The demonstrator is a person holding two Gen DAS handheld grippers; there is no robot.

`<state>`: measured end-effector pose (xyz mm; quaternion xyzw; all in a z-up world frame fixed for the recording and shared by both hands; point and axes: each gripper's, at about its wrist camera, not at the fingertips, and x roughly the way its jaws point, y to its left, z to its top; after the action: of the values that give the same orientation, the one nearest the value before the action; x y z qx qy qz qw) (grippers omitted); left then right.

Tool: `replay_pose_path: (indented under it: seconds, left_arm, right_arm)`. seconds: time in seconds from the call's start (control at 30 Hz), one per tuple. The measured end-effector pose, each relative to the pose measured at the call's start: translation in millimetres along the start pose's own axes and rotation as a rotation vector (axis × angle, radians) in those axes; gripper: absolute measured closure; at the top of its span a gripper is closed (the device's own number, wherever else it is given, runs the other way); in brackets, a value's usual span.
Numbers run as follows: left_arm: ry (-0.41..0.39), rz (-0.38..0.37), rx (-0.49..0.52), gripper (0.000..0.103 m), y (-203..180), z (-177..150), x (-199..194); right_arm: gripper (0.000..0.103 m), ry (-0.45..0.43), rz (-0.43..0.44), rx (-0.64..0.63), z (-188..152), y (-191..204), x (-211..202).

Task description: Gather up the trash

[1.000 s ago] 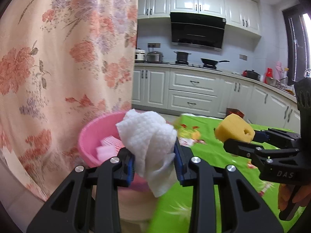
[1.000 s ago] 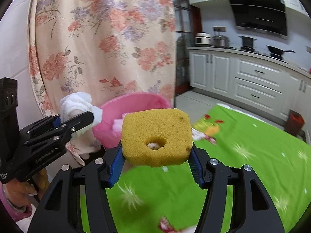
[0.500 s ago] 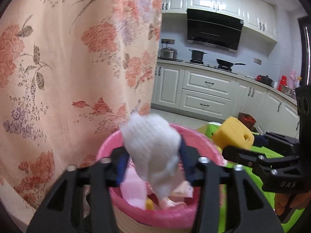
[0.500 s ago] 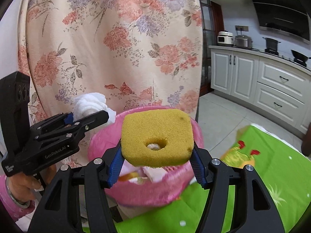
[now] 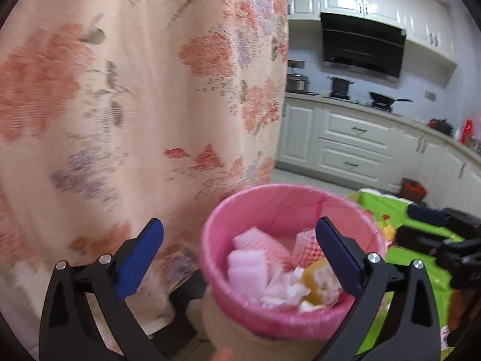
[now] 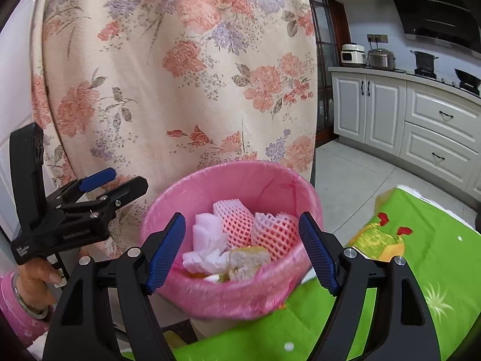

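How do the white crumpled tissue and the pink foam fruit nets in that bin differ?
The crumpled tissue is plain white and solid; the foam fruit nets are pink with an open mesh. The tissue lies nearer the front rim, the nets toward the back. The tissue looks limp and wrinkled; the nets keep a puffy shape. Both lie loose inside the pink-lined bin.

The left claw (image 5: 237, 252) had just been opening and stood wide with nothing between its blue pads (image 5: 139, 260). Just beyond them sat a bin (image 5: 270, 343) lined with a pink bag (image 5: 288, 207). Inside lay pink foam netting (image 5: 270, 248), a pale pink foam block (image 5: 246, 273), a crumpled white wipe (image 5: 284, 290) and a yellow sponge (image 5: 318, 282). A flowered curtain (image 5: 135, 96) hung behind the bin. At the right edge the right claw (image 5: 436, 231) reached in over a bench with a green cloth (image 5: 387, 207).
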<state>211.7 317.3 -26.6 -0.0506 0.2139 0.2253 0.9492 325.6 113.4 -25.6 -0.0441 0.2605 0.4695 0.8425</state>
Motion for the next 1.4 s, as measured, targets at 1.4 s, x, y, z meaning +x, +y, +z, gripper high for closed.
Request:
replay_pose_path:
  seconds: [1.4]
  left_arm:
    - [-0.062, -0.051, 0.058, 0.005, -97, -62, -222]
  right_arm:
    - [0.018, -0.105, -0.256, 0.081, -98, 36, -222]
